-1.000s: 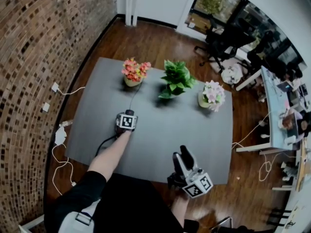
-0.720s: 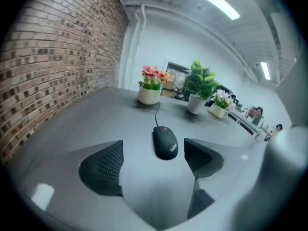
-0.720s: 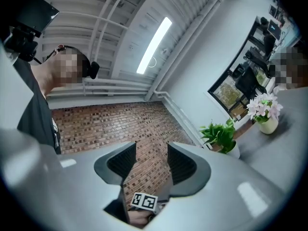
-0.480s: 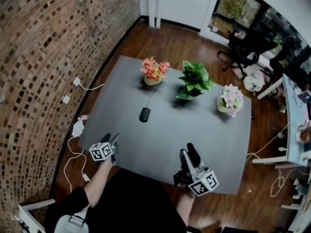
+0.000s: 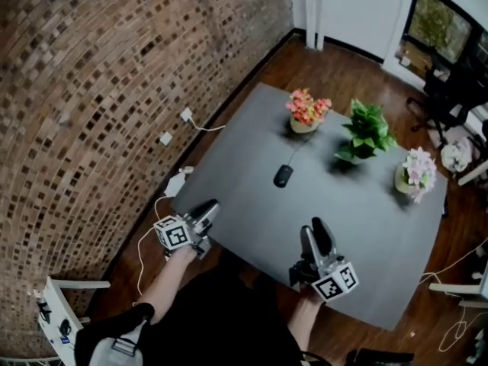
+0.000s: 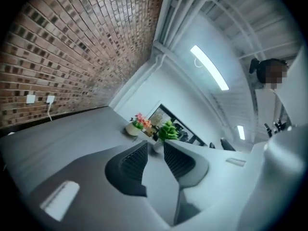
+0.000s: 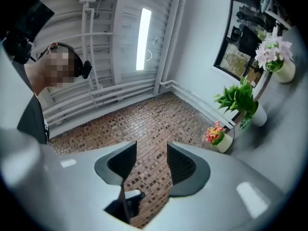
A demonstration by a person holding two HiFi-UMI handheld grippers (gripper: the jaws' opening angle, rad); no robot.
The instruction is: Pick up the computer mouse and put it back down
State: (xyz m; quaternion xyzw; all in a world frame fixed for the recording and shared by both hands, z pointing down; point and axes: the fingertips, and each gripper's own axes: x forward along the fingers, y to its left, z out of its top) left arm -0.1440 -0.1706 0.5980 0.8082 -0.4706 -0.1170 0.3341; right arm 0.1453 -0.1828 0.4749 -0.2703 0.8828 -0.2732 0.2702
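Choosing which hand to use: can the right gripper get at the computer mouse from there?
Probably yes: the right gripper is open and empty, and only bare table lies between it and the computer mouse.

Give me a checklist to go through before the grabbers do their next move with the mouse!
1. Mouse lies flat on the table, nothing on it: ok.
2. Left gripper empty: ok, its jaws are closing on nothing.
3. Right gripper open and empty: ok.
4. A gripper close to the mouse: not ok, both hang back at the near edge.
5. Mouse cord free near the orange flower pot: cannot tell.
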